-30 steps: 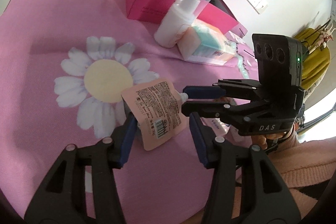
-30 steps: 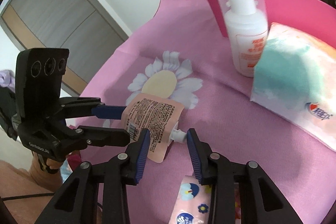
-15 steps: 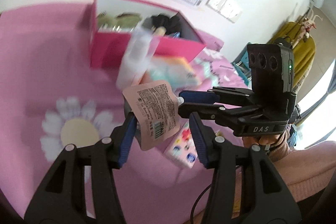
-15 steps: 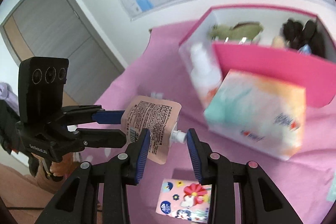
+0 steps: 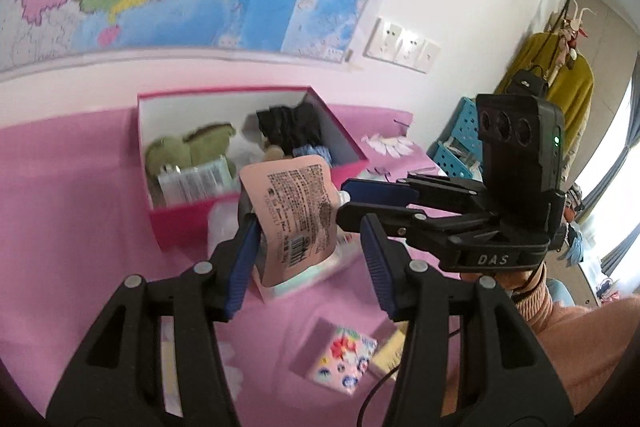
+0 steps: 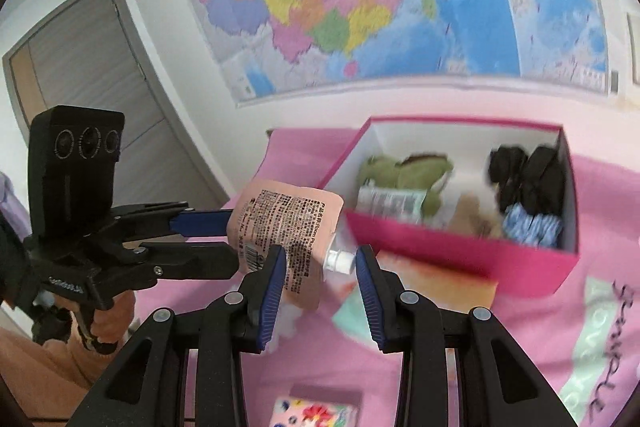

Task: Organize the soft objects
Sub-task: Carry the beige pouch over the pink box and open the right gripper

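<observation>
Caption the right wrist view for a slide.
Both grippers, left and right, carry a pink spout pouch toward an open pink box.

Bright daylight pours in from the window [image 5: 616, 187] at the right. Edges bend like a fishbowl, corners go black, and the box [image 6: 460, 251] smears with motion blur.

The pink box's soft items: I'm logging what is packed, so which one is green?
The green plush toy at the left end of the pink box; the items at the other end are the black bundle and blue fabric.
</observation>
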